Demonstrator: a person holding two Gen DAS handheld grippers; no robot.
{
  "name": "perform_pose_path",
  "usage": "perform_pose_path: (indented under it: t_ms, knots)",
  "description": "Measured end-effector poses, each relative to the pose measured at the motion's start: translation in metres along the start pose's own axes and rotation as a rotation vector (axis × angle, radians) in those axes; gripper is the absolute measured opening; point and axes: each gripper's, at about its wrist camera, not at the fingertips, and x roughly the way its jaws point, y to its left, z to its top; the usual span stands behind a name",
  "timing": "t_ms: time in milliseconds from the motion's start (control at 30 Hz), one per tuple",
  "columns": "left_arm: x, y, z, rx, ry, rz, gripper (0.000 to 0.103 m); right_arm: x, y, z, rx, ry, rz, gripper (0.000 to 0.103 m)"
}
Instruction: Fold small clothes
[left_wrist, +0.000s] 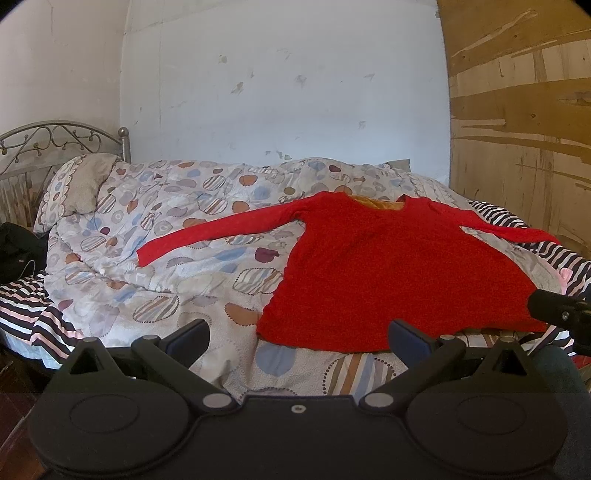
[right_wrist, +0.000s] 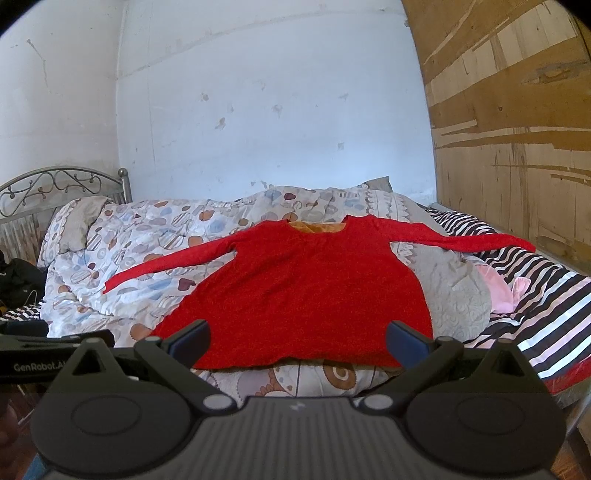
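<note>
Nearest the lens, the left gripper (left_wrist: 299, 338) hangs just off the near edge of the bed, jaws spread wide with nothing between them, its right fingertip over the hem of the red top and its left one over bare quilt. Over on the other side, the right gripper (right_wrist: 299, 338) is released too, fingers far apart, empty, framing the middle of that same hem. Just beyond both sets of fingers lies the red long-sleeved top (right_wrist: 295, 288), spread flat and face up on the patterned quilt (left_wrist: 166, 229), hem toward the cameras, neckline away, an orange lining (right_wrist: 314, 227) showing at the collar. Both sleeves are stretched out sideways: the left sleeve (left_wrist: 218, 230) runs across the quilt's blobs and stripes, the right sleeve (right_wrist: 469, 240) reaches onto the black, white and pink striped sheet (right_wrist: 546, 295). Beside the top's right edge sits a grey textured cover (right_wrist: 454, 291) and a pink piece of cloth (right_wrist: 498, 291). Farther back, a pillow (left_wrist: 79, 184) leans at the metal scrollwork headboard (left_wrist: 55, 138), then the scuffed white wall (left_wrist: 277, 81), with worn plywood panelling (right_wrist: 517, 110) on the right
</note>
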Motion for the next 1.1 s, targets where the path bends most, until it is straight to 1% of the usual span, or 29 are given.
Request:
perform_pose_path:
  t_ms: [1100]
  knots:
    - [0.0004, 0.0003, -0.0006, -0.004, 0.002, -0.002, 0.102, -0.0001, 0.0007, 0.0002, 0.005, 0.001, 0.007, 0.103]
